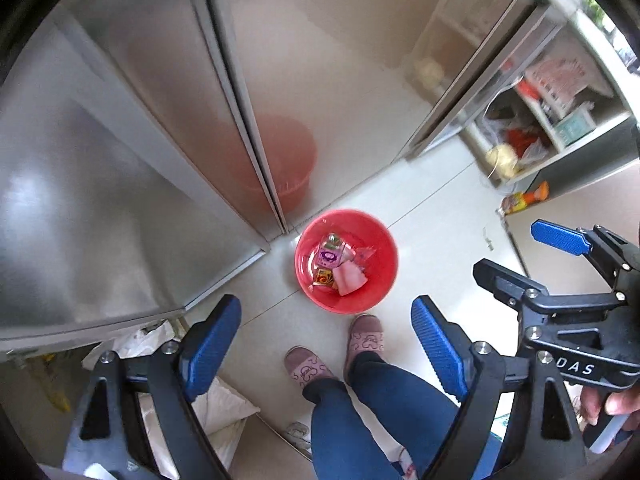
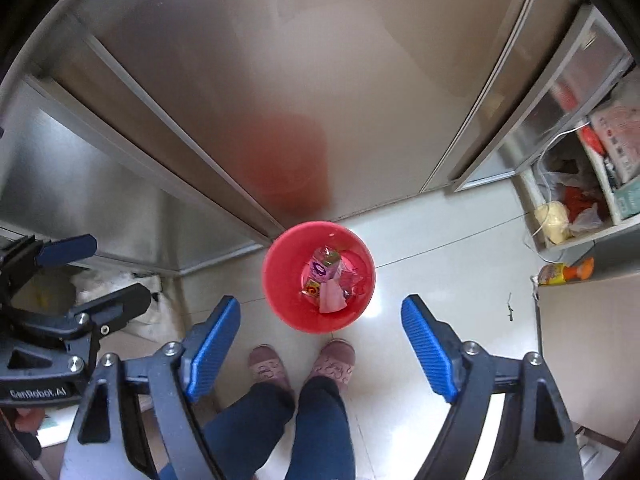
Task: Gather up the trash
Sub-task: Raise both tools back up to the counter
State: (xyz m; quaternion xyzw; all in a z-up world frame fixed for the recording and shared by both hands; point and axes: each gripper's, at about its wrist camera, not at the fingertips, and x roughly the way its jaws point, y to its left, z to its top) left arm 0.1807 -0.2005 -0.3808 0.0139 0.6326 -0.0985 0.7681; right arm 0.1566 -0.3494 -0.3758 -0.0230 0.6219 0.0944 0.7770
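Note:
A red plastic bin [image 1: 386,248] [image 2: 280,258] stands on the pale tiled floor, right in front of a steel cabinet. Inside it lie several colourful wrappers [image 1: 336,266] [image 2: 326,280], one pink and crumpled. My left gripper [image 1: 324,312] [image 2: 108,276] hangs high above the bin, pointing down, open with nothing between its blue pads. Beside it at the same height, my right gripper [image 2: 320,308] [image 1: 520,256] is also open and empty. Neither touches the bin.
Steel cabinet doors [image 1: 160,120] [image 2: 320,80] reflect the bin. A person's legs in blue trousers and pink slippers [image 1: 366,336] [image 2: 336,360] stand just before it. An open shelf with bags [image 1: 516,144] [image 2: 568,200] is at right, an orange-yellow packet [image 1: 524,200] [image 2: 564,272] below it. White bags [image 2: 128,300] lie at left.

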